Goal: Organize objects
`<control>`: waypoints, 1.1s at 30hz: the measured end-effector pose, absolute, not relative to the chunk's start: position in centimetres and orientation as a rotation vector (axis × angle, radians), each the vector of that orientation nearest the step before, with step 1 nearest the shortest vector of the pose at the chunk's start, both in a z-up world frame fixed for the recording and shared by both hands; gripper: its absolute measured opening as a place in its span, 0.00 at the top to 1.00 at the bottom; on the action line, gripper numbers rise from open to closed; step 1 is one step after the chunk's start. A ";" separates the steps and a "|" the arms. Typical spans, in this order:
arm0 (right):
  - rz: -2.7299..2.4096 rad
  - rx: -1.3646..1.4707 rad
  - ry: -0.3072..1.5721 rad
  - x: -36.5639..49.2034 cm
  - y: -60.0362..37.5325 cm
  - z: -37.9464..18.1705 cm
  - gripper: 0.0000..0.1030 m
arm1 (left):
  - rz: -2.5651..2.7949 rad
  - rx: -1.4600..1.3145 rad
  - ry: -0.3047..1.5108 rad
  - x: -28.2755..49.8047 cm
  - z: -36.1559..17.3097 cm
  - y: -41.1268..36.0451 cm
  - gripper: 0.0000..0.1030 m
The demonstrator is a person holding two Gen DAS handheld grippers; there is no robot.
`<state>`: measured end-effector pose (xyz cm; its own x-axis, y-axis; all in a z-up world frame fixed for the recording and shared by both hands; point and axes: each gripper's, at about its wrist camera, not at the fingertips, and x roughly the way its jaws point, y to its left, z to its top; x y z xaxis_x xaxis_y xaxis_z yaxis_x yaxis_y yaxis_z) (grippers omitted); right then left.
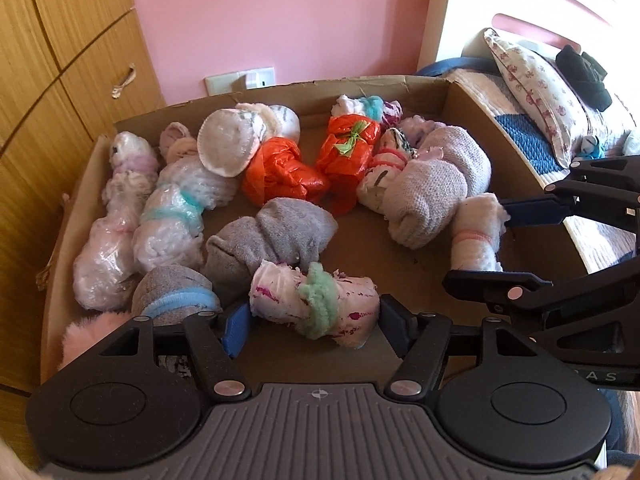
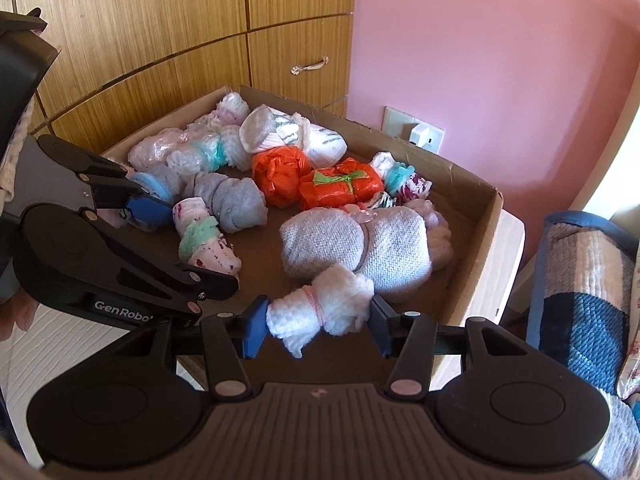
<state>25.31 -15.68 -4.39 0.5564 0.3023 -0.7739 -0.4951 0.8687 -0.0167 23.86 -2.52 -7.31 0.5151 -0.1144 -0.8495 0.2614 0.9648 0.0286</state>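
A shallow cardboard box (image 1: 452,92) holds several rolled bundles of socks and bags. My left gripper (image 1: 316,326) has its jaws around a white, pink-speckled roll with a green fuzzy tie (image 1: 316,306), touching both its ends. It also shows in the right wrist view (image 2: 204,236), with the left gripper (image 2: 186,248) about it. My right gripper (image 2: 316,320) is shut on a white fluffy roll with a pink band (image 2: 320,306), held low over the box's near edge. That roll (image 1: 478,232) and the right gripper (image 1: 502,240) show at the right of the left wrist view.
Two orange plastic bundles (image 1: 312,164), grey sock rolls (image 1: 272,236), lilac knit rolls (image 1: 436,184) and clear-wrapped bundles (image 1: 168,216) fill the box. A wooden wardrobe (image 2: 160,40) stands behind it, with a pink wall (image 1: 280,12). A bed with a pillow (image 1: 536,92) lies right.
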 end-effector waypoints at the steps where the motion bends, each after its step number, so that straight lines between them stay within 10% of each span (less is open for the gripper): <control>1: 0.475 -0.243 0.859 25.3 -15.6 -4.4 0.52 | -0.225 0.161 1.004 23.8 -7.3 -2.5 0.29; 33: 0.322 -0.078 0.659 16.2 -18.8 2.5 0.38 | -0.195 0.100 0.811 15.4 1.6 -1.1 0.08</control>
